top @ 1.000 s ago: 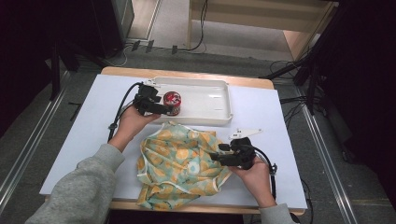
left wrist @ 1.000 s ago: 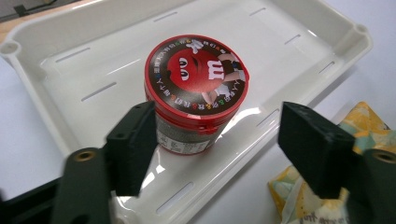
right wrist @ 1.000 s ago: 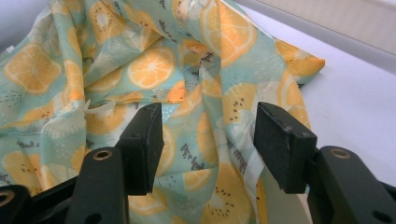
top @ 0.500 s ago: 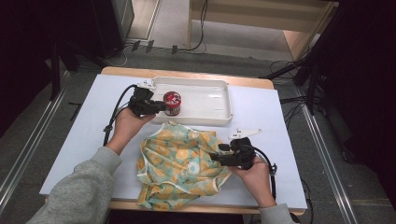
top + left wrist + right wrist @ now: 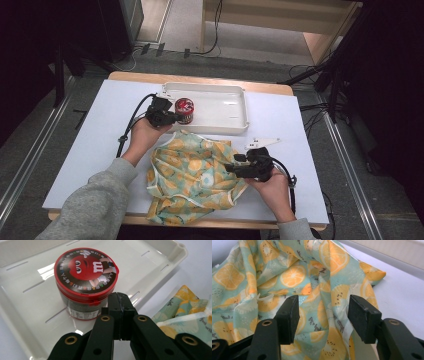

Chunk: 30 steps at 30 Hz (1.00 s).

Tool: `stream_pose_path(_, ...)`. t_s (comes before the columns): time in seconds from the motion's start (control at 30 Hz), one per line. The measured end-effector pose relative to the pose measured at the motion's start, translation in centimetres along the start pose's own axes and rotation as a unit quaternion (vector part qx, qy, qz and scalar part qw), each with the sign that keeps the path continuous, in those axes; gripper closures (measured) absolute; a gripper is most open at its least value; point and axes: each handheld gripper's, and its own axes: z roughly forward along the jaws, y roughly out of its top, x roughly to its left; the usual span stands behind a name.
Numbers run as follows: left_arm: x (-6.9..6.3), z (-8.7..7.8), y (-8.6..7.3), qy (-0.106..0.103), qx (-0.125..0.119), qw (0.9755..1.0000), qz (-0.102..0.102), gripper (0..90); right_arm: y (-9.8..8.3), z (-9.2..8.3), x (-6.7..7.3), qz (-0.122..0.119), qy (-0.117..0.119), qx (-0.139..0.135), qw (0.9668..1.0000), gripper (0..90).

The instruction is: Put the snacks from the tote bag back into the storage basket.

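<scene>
High view: your left gripper (image 5: 176, 118) sits at the near-left corner of the white tray (image 5: 235, 102), at about 11 o'clock on the table (image 5: 90, 145), tips just beside the red-lidded candy jar (image 5: 184, 110). Left gripper view: jaws have just been closing and now meet pad to pad, nothing between them; jar (image 5: 86, 282) stands upright in the tray (image 5: 22, 297) at 11 o'clock from the tips, right next to them, contact unclear. Your right gripper (image 5: 231, 168) rests at 5 o'clock on the table, at the right edge of the citrus-print cloth (image 5: 192, 177). Right gripper view: jaws wide apart, cloth (image 5: 294, 277) bunched beyond and between them, pads not pressing on it.
</scene>
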Motion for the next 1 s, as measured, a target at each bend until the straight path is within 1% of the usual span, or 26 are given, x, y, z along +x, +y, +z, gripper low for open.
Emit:
stream_pose_path(0.2,0.08,0.48,-0.15,0.005,0.006,1.0,-0.001,90.0,-0.01,-0.02,-0.01,0.0,0.0,-0.001,1.0,43.7)
stream_pose_path(0.47,0.21,0.53,-0.27,0.01,0.003,0.9999,-0.002,90.0,0.0,0.01,0.02,-0.001,0.0,0.0,1.0,43.9)
stream_pose_path(0.7,0.3,0.51,-0.29,0.01,0.004,0.9999,-0.001,90.0,-0.01,0.02,0.01,-0.001,0.0,0.0,1.0,43.9)
stream_pose_path(0.8,0.36,0.47,-0.38,0.014,0.005,0.9999,0.004,89.2,-0.01,0.0,0.02,-0.001,0.0,0.0,1.0,43.9)
stream_pose_path(1.0,0.61,0.37,-0.48,0.016,0.001,0.9999,-0.001,89.5,-0.01,-0.01,0.01,-0.001,0.0,0.0,1.0,43.9)
